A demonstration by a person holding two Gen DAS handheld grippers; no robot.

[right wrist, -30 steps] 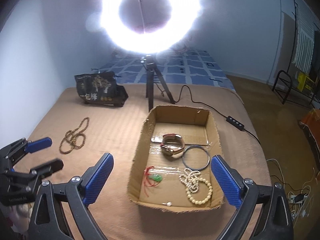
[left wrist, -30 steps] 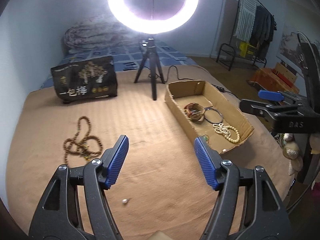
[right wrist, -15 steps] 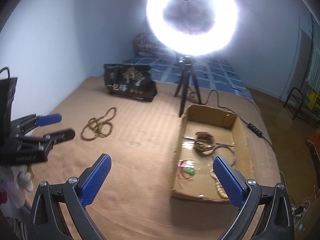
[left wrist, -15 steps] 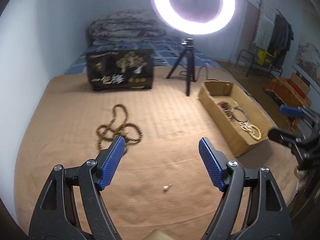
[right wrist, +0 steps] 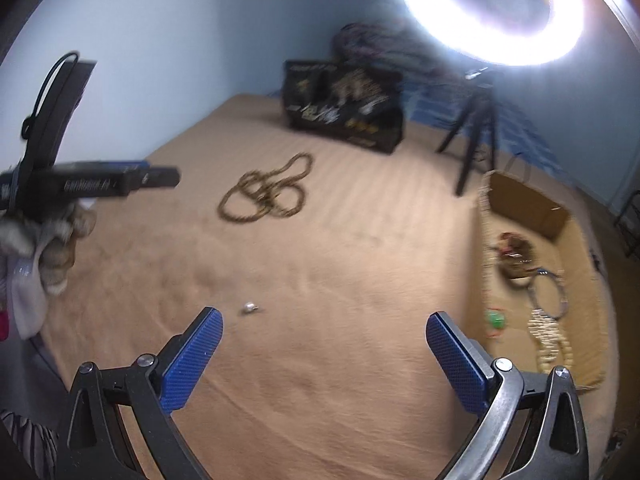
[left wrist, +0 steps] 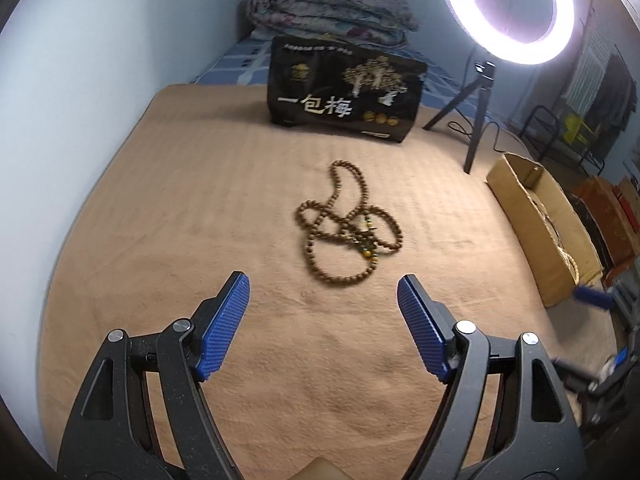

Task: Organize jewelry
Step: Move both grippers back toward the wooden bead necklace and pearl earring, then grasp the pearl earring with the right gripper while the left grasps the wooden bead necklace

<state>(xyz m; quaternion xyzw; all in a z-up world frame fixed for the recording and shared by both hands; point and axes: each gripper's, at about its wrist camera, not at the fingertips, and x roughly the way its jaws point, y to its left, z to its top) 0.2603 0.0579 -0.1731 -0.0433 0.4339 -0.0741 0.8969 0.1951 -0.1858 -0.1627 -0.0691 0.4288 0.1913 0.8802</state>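
Observation:
A long brown bead necklace (left wrist: 347, 228) lies coiled on the tan blanket, straight ahead of my left gripper (left wrist: 323, 320), which is open and empty a short way before it. The necklace also shows in the right wrist view (right wrist: 266, 194). My right gripper (right wrist: 324, 354) is open and empty above the blanket. A small silver piece (right wrist: 249, 308) lies just beyond its left finger. The cardboard box (right wrist: 524, 204) at right holds a watch (right wrist: 514, 254), a ring bangle (right wrist: 548, 294), a cream bead bracelet (right wrist: 550, 340) and a green charm (right wrist: 495, 320).
A black printed bag (left wrist: 344, 92) stands behind the necklace. A ring light on a tripod (left wrist: 480, 120) stands by the box (left wrist: 536, 232). A folded quilt (left wrist: 328, 12) lies at the back. The left gripper appears at left in the right wrist view (right wrist: 120, 182).
Both grippers have swung left, away from the box. The bead necklace now lies straight ahead of the left gripper and closer. Both stay open.

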